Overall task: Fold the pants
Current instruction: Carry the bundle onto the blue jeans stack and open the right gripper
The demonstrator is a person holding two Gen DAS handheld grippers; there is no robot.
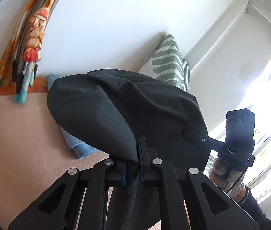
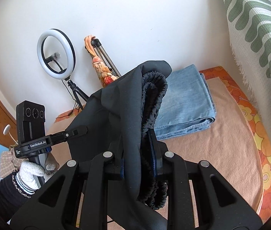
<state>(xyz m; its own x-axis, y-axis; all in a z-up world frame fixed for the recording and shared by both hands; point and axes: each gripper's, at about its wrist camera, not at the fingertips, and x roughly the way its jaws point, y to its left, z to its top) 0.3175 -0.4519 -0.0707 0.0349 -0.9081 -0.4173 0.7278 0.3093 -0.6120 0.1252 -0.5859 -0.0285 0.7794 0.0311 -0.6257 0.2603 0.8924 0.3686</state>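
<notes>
Dark black pants (image 1: 116, 107) hang in the air between both grippers, above the pink-beige bed cover (image 1: 20, 134). My left gripper (image 1: 134, 161) is shut on a bunched edge of the pants. My right gripper (image 2: 141, 153) is shut on the gathered elastic waistband (image 2: 154, 95) of the pants (image 2: 112, 115). Each gripper shows in the other's view: the right one (image 1: 193, 136) clamps the cloth's far edge, and the left one (image 2: 78, 130) does the same. The cloth hides most of the bed below.
Folded blue jeans (image 2: 187, 103) lie on the bed cover (image 2: 221, 153) beyond the pants, also in the left wrist view (image 1: 78, 143). A green-striped cushion (image 1: 170, 61) leans on the wall. A ring light (image 2: 56, 54) and a tripod with scarves (image 2: 101, 65) stand at the wall.
</notes>
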